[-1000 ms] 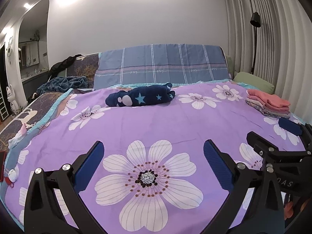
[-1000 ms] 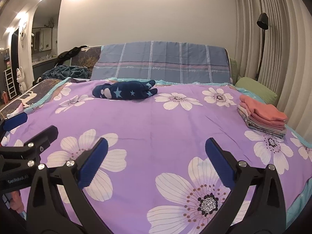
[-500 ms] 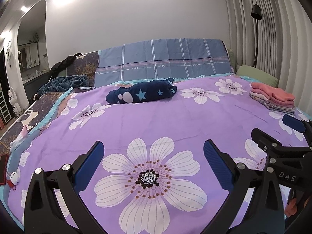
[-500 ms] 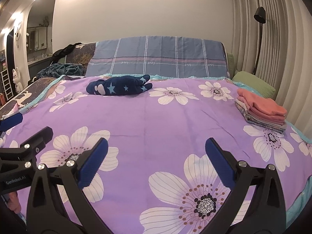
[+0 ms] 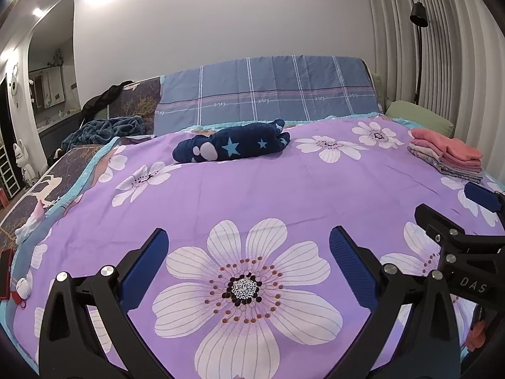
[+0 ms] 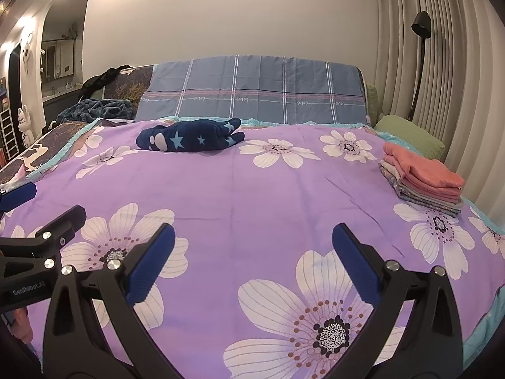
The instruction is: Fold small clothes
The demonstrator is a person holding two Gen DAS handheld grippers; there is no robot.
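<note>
A stack of folded clothes, salmon-pink knit on top of grey and patterned layers, is sitting at the right of the frame on the purple flower-print bedspread, so most of the folding looks done. One dark navy star-print fleece garment is lying bunched at upper centre, apparently left to fold. The left claw and right claw are both hovering spread wide, gripping nothing.
</note>
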